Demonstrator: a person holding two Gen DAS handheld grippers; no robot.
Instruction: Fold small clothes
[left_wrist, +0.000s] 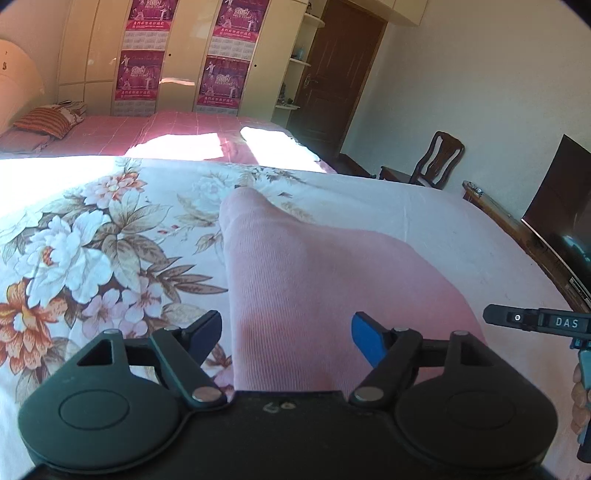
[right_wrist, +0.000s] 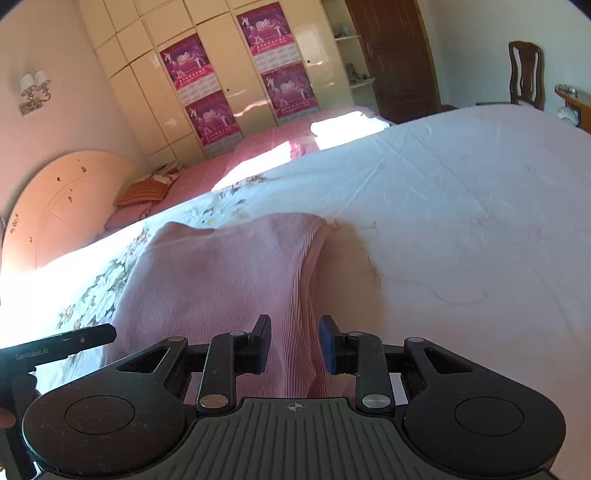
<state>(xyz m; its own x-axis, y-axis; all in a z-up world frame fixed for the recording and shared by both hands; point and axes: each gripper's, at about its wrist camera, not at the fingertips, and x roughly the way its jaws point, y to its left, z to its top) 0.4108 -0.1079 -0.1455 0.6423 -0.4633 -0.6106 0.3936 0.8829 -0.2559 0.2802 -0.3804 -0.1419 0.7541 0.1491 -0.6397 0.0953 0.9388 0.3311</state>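
The pink ribbed garment (left_wrist: 295, 280) lies on the quilt in front of me, its near end running under both grippers and its far end rising to a soft peak. At the far left I see a curved headboard (right_wrist: 62, 210), with a striped pillow (left_wrist: 44, 123) beside it on a pink sheet (left_wrist: 173, 129). Nearer to me, the quilt's flower print (left_wrist: 74, 258) covers its left part, bright with sunlight along the far edge. My left gripper (left_wrist: 286, 341) hangs over the garment's near left edge with its jaws spread wide. The cloth passes between them, but neither pad presses on it. Further right, my right gripper (right_wrist: 295, 345) stands over the garment's right border. Its jaws are parted by a narrower gap; ribbed cloth shows in that gap, the pads are just clear of it. In the left wrist view, the right tool's black finger reaches in from the right edge, a bit of my hand (left_wrist: 580, 398) behind it. Right of the garment, the quilt turns plain white (right_wrist: 461, 206), with loose threads (right_wrist: 373, 266) lying on it. Behind everything stand a cream wardrobe (left_wrist: 181, 55) hung with magenta posters, a dark door (left_wrist: 340, 70), a wooden chair (left_wrist: 432, 158) and a dark screen (left_wrist: 561, 206) at the far right.
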